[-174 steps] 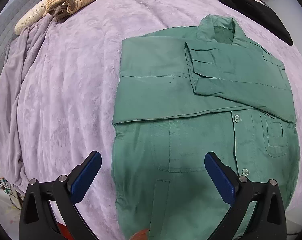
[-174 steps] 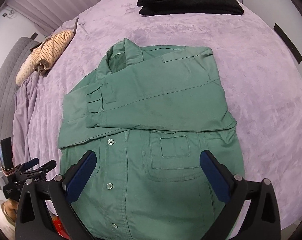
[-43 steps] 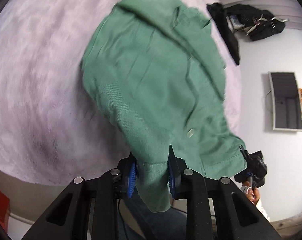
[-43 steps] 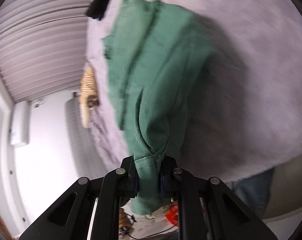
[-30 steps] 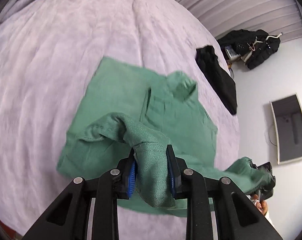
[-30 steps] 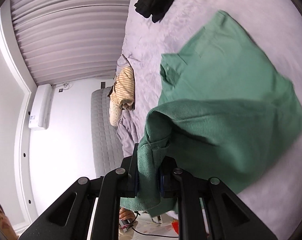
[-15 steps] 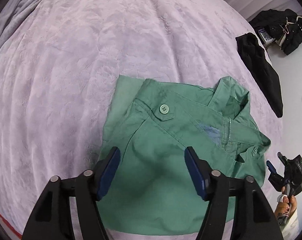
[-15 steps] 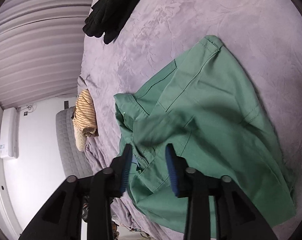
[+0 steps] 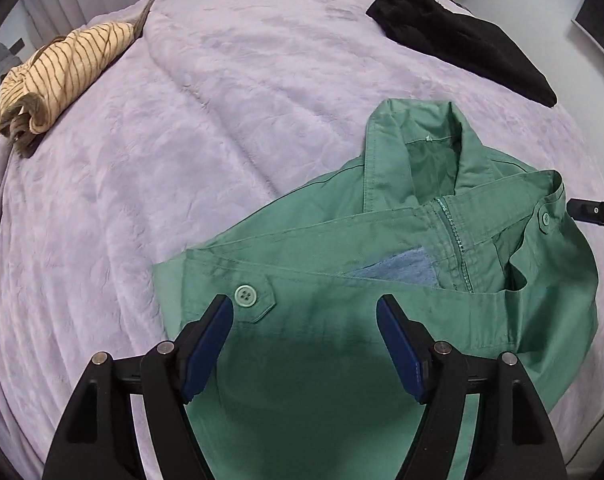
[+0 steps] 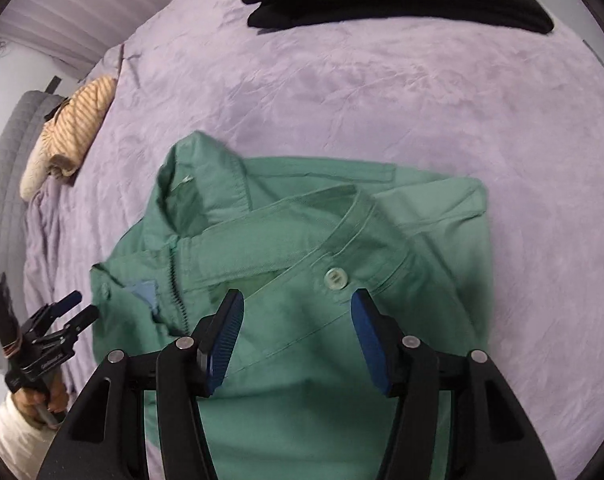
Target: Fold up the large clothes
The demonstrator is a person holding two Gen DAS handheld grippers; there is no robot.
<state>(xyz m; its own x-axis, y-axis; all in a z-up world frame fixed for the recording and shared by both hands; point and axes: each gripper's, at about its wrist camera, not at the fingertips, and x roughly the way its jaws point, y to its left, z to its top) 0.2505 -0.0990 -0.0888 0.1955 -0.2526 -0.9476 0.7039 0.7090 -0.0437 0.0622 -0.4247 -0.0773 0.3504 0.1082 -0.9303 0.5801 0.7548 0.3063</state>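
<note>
shirt: green shirt [image 9: 342, 360] lies folded on the bed [image 9: 182, 160], hem laid up by the collar | tools: my left tool [image 9: 304, 344] spread, nothing pinched; right tool [image 10: 298, 340] opening, empty (both hover over cloth) | around: striped garment [image 9: 62, 76], black garment [image 9: 462, 48] well apart, nothing blocking

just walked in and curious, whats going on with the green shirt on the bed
A person with a gripper in each hand is folding a green shirt on a purple blanket. The shirt lies folded over, collar showing. The left gripper is open above it; the right gripper is opening, nothing held. Striped clothes and black clothes lie farther back.
</note>
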